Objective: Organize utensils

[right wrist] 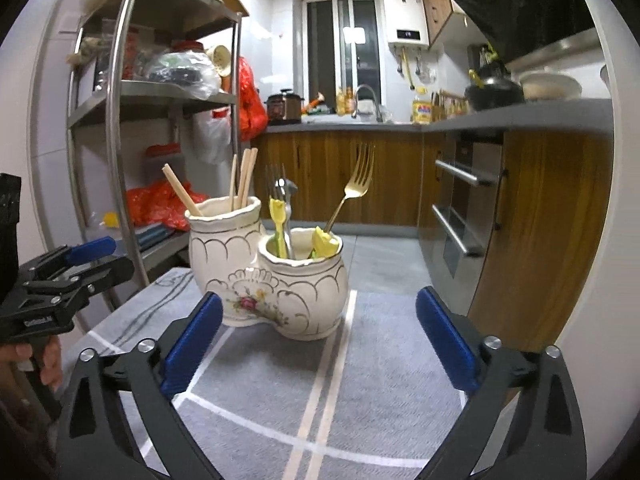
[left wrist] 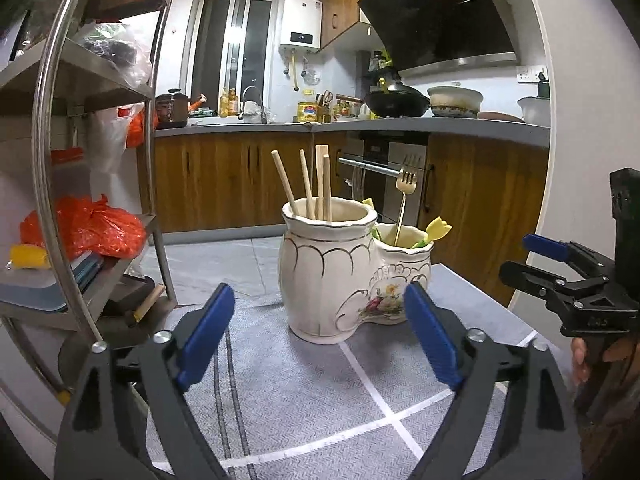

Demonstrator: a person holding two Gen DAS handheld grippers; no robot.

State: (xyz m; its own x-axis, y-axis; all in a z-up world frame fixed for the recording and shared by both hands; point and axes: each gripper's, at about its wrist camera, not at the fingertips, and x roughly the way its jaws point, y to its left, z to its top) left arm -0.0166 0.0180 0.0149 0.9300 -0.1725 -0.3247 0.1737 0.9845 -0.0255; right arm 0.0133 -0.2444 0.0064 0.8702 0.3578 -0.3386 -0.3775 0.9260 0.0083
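A cream ceramic double holder [left wrist: 332, 280] [right wrist: 272, 280] stands on the grey cloth-covered table [left wrist: 304, 400] [right wrist: 380, 360]. Its taller pot holds several wooden chopsticks [left wrist: 316, 184] [right wrist: 240, 180]. The lower pot holds a gold fork [left wrist: 406, 184] [right wrist: 356, 176], yellow-handled utensils [left wrist: 438, 230] [right wrist: 324, 242] and a silver fork [right wrist: 282, 192]. My left gripper [left wrist: 319, 292] [right wrist: 118, 256] is open just short of the holder, with nothing between its blue pads. My right gripper [right wrist: 319, 296] [left wrist: 518, 256] is open too, likewise short of the holder and holding nothing.
A steel shelf rack [left wrist: 100, 80] [right wrist: 160, 96] with red bags and boxes stands close on the left of the table. Wooden cabinets and an oven [left wrist: 380, 168] [right wrist: 464, 208] lie beyond the floor. A hand [right wrist: 48, 360] grips the left tool's handle.
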